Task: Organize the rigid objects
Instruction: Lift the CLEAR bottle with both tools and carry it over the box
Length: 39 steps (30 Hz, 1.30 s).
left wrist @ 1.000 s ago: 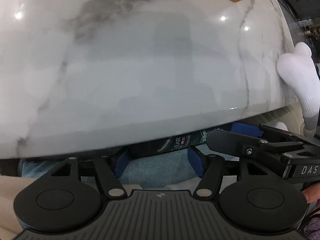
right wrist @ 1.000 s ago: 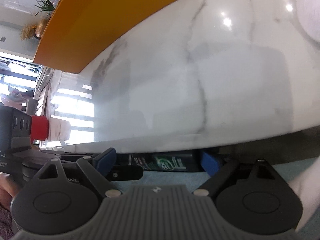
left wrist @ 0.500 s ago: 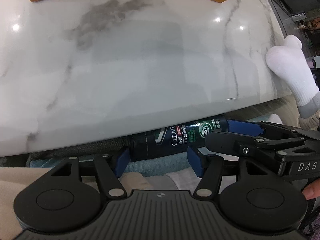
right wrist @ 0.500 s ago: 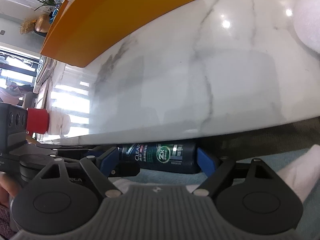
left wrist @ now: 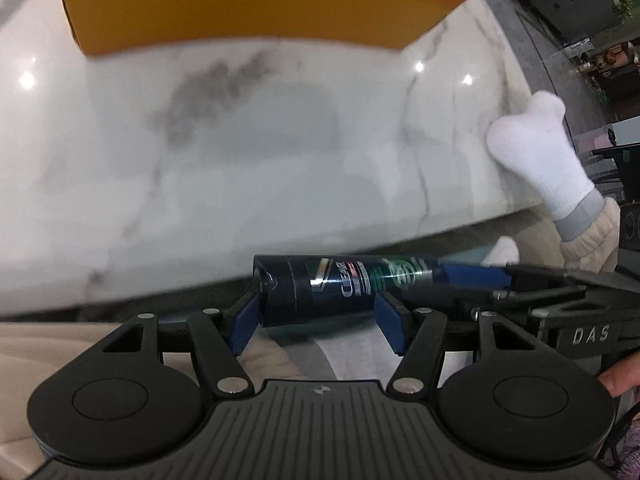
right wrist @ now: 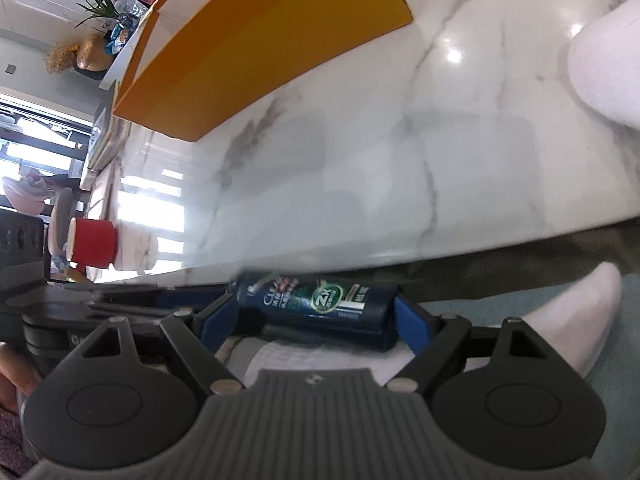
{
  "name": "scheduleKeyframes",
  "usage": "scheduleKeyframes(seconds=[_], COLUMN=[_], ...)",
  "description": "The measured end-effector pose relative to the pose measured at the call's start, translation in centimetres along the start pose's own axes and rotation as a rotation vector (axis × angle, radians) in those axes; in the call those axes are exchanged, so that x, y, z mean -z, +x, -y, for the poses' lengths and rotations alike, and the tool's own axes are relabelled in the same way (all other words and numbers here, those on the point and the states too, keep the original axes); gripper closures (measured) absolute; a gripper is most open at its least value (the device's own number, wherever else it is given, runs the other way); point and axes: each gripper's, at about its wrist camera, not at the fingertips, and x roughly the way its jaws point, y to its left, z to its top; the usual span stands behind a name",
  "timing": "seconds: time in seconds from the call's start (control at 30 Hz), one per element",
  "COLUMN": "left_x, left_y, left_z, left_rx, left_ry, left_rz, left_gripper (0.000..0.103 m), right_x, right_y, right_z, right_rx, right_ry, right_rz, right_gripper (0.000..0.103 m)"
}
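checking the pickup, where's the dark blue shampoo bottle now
In both wrist views the dark blue shampoo bottle lies sideways just below the marble table edge.

One bottle (left wrist: pixel 336 290), one orange box (left wrist: pixel 256 4).

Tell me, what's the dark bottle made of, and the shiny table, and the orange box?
The dark bottle looks like glossy plastic: light glints off its printed label. The table looks like polished marble or a marble-look top: white, with grey veins and mirrored lamps. The orange box seems to be matte cardboard: flat, dull sides with white edges.
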Motion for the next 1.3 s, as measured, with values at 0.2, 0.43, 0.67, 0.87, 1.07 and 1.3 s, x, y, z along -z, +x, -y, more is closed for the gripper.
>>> scheduleKeyframes(seconds=[0.2, 0.43, 0.67, 0.87, 1.07, 1.3], left_x=[-1.6, -3.6, -5.5, -7.5, -9.5, -12.6], left_y=[-1.9, -3.1, -6.5, -10.1, -12.8, -14.1], left_z=[0.1, -1.1, -0.9, -0.1, 0.4, 0.5], left_rx=[-0.009, -0.003, 0.006, -0.009, -0.023, -0.033], left_ry=[0.003, -0.029, -0.010, 0.020, 0.041, 0.044], left_rz=[0.074, 0.125, 0.212, 0.284, 0.351, 0.395], left_gripper=[0.031, 0.031, 0.031, 0.031, 0.031, 0.031], right_x=[-0.7, -3.1, -5.5, -7.6, -9.8, -13.3], right_y=[-1.0, -0.8, -2.9, -5.6, -7.4, -7.7], right_z=[-1.1, -2.7, -4.5, -6.8, -9.2, -10.5], right_rx=[-0.029, 0.001, -0.009, -0.031, -0.038, -0.038], right_ry=[-0.002, -0.058, -0.112, -0.167, -0.218, -0.241], right_rz=[0.039, 0.097, 0.163, 0.238, 0.308, 0.356], right_gripper=[0.019, 0.019, 0.019, 0.019, 0.019, 0.020])
